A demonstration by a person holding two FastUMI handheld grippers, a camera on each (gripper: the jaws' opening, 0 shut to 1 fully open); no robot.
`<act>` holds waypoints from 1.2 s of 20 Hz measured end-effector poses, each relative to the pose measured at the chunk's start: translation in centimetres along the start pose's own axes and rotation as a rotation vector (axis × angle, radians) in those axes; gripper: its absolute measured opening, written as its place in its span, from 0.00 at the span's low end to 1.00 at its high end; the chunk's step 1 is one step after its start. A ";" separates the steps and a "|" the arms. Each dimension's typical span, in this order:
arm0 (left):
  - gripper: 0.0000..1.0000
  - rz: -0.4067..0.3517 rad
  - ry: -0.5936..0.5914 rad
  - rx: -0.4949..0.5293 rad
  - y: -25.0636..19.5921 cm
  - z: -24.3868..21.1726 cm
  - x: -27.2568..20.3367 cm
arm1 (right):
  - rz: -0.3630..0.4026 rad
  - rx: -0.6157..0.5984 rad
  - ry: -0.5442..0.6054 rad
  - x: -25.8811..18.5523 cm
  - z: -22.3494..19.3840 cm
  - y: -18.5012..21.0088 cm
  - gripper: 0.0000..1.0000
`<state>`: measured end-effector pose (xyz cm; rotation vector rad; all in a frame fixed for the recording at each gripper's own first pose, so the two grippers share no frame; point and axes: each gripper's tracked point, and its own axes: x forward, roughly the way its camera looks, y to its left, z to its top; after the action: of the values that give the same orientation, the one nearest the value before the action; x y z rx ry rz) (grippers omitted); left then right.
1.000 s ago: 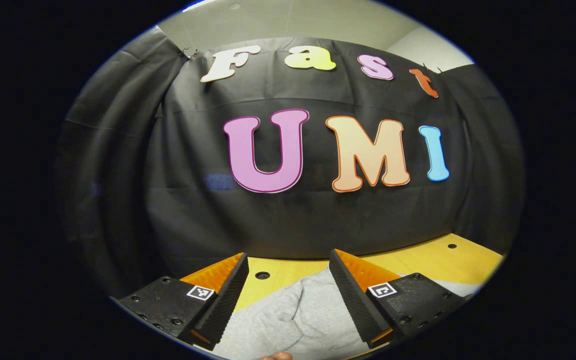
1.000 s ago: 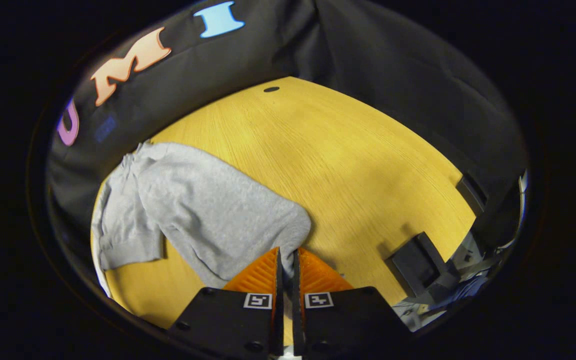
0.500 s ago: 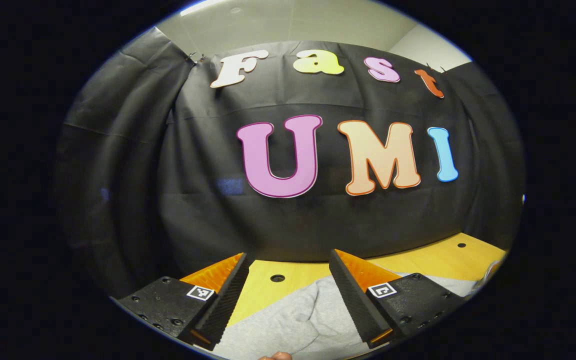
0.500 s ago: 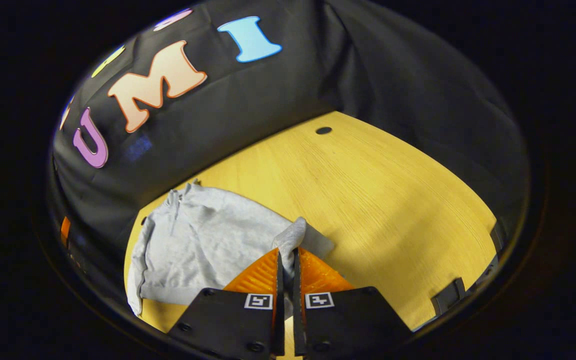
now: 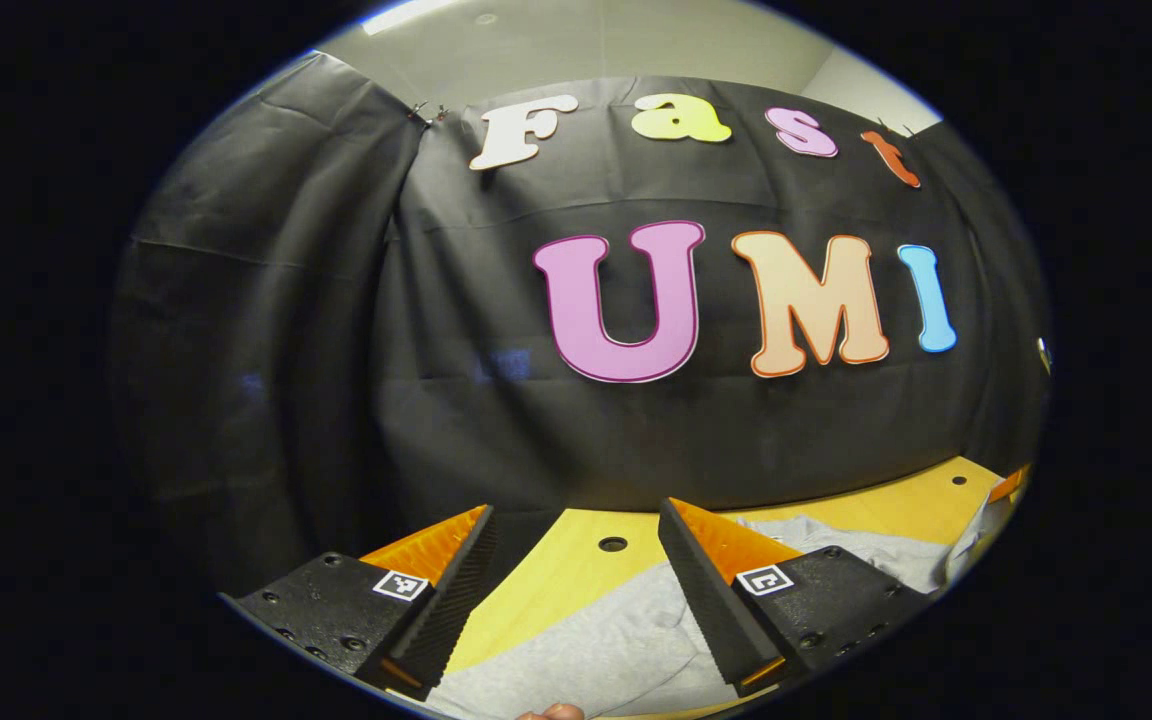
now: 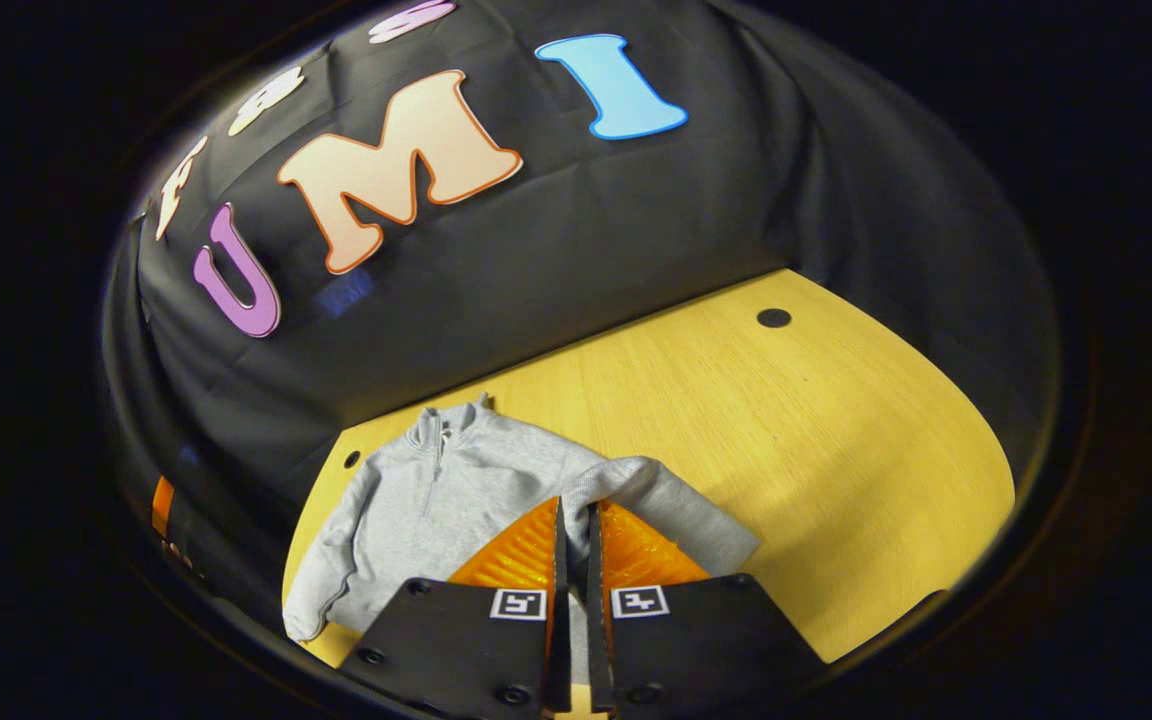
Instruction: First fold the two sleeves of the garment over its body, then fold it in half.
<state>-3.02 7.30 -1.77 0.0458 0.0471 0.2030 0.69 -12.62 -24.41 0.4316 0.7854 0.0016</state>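
A grey zip-neck sweater (image 6: 436,490) lies on the yellow wooden table (image 6: 796,440), collar toward the black cloth wall. In the right gripper view my right gripper (image 6: 573,503) is shut on the cuff end of one sleeve (image 6: 661,500), which is lifted and doubled back toward the sweater's body. The other sleeve (image 6: 321,590) lies along the sweater's left side. In the left gripper view my left gripper (image 5: 576,510) stands open above the grey sweater (image 5: 596,650), nothing between its fingers.
Round holes mark the tabletop (image 6: 774,318) (image 5: 613,544). Black cloth walls close the table's far side. Bare wood (image 6: 866,500) stretches to the right of the sweater. An orange bit (image 5: 1014,484) shows at the right edge of the left gripper view.
My right gripper has carried the sleeve end up and in toward the sweater's body, and the collar has come into view. The left gripper's view has swung left, and it stays open.
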 end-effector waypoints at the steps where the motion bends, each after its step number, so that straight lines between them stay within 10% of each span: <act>1: 1.00 0.010 0.001 -0.001 0.6 -0.2 -0.3 | 0.011 -0.004 -0.003 0.4 0.5 0.9 0.10; 24: 0.95 0.208 0.068 -0.028 12.1 -3.7 -4.4 | 0.310 -0.189 0.012 9.2 1.0 26.7 0.09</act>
<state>-9.99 18.44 -4.66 0.0155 0.1071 0.4132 12.17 12.88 -20.00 0.3699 0.7167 0.3657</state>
